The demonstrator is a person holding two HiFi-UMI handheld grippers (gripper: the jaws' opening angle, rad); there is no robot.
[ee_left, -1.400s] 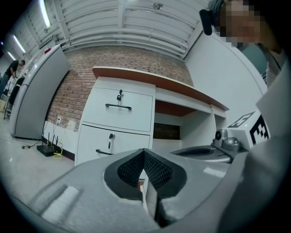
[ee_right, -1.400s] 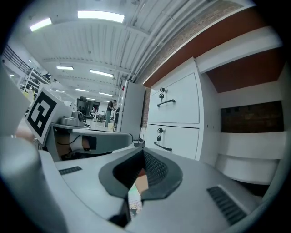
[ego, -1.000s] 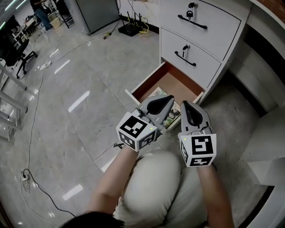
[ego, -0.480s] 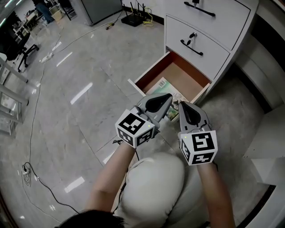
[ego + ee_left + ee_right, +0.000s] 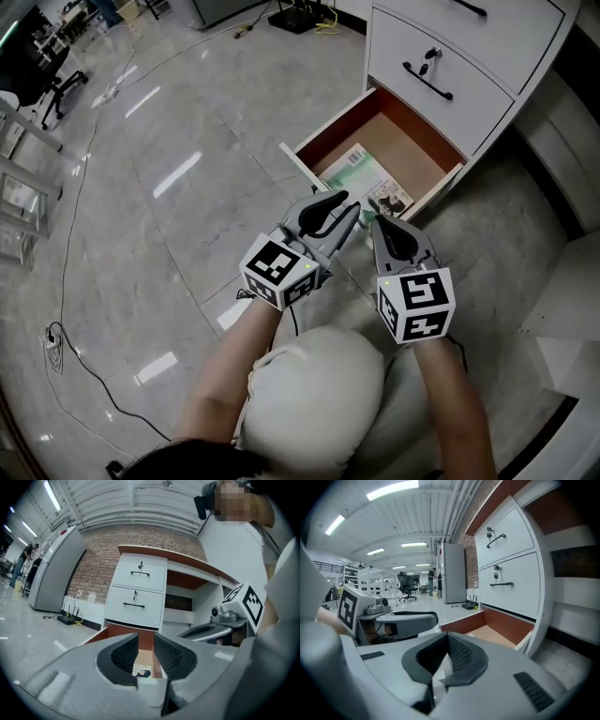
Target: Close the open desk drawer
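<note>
The bottom desk drawer [image 5: 405, 141] stands pulled out, with brown inner walls and a white front edge [image 5: 298, 167]. A magazine [image 5: 364, 178] lies inside it. Both grippers hover side by side just in front of the drawer's front panel. My left gripper [image 5: 349, 208] points level at the drawer [image 5: 140, 637]; its jaws are opening, with a narrow gap and nothing between them, and through that gap the magazine [image 5: 142, 671] shows. My right gripper [image 5: 379, 225] tilts slightly down beside it, shut and empty [image 5: 444, 660]. The drawer [image 5: 499, 625] lies ahead to its right.
Two shut white drawers with black handles and keys sit above the open one [image 5: 441, 75]. The desk's knee space [image 5: 553, 178] lies to the right. A cable [image 5: 70, 309] trails on the grey floor at the left. The person's knee [image 5: 314, 394] is below the grippers.
Both grippers have sunk lower in front of the drawer's front edge. The left gripper's jaws, closed before, now show a small gap.
</note>
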